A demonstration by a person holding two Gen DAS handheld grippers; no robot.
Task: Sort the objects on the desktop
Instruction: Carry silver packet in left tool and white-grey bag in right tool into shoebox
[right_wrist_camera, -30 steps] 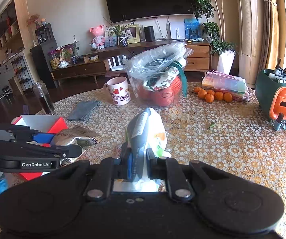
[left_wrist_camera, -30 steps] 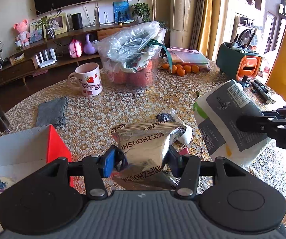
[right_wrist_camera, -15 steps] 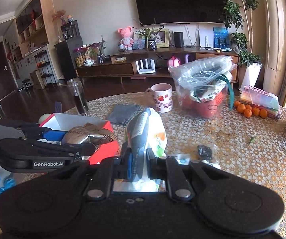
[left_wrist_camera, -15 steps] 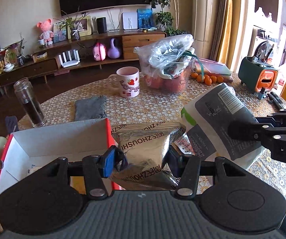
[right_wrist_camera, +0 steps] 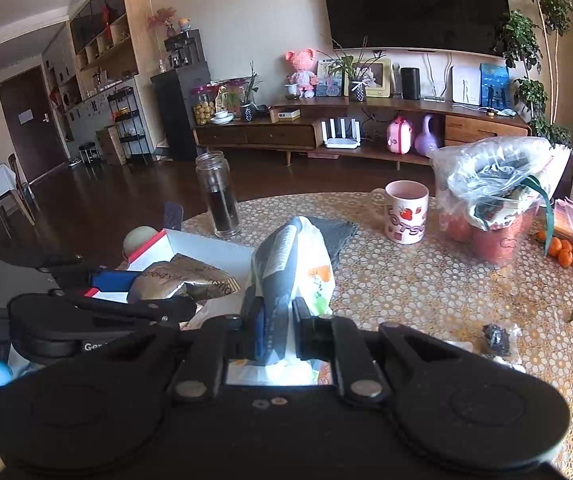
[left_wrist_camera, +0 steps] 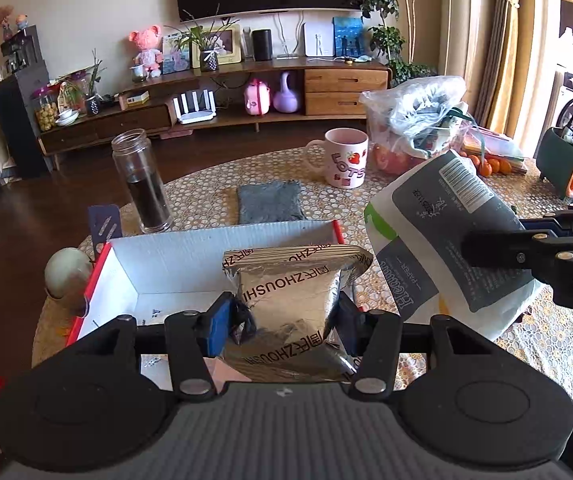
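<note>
My left gripper (left_wrist_camera: 282, 326) is shut on a silver foil snack packet (left_wrist_camera: 290, 300) with brown lettering, held over the open red and white cardboard box (left_wrist_camera: 174, 260). My right gripper (right_wrist_camera: 278, 336) is shut on a white and grey tissue pack (right_wrist_camera: 292, 264), carried just right of the box. In the left wrist view the tissue pack (left_wrist_camera: 442, 240) hangs at the right with the right gripper's black finger (left_wrist_camera: 526, 250) across it. In the right wrist view the foil packet (right_wrist_camera: 182, 280) sits in the left gripper (right_wrist_camera: 134, 296) above the box (right_wrist_camera: 206, 246).
On the round lace-covered table (right_wrist_camera: 426, 292) stand a glass jar (left_wrist_camera: 142, 184), a strawberry mug (left_wrist_camera: 344, 158), a folded grey cloth (left_wrist_camera: 270, 202), a bagged red basket (right_wrist_camera: 494, 204) and several small oranges (right_wrist_camera: 570, 254). A small dark wrapped item (right_wrist_camera: 496, 338) lies near the front right. A pale ball (left_wrist_camera: 64, 274) rests left of the box.
Both grippers have swung left across the table with their loads. The box, first at the lower left edge, now lies right under the foil packet, and the jar has come into view.
</note>
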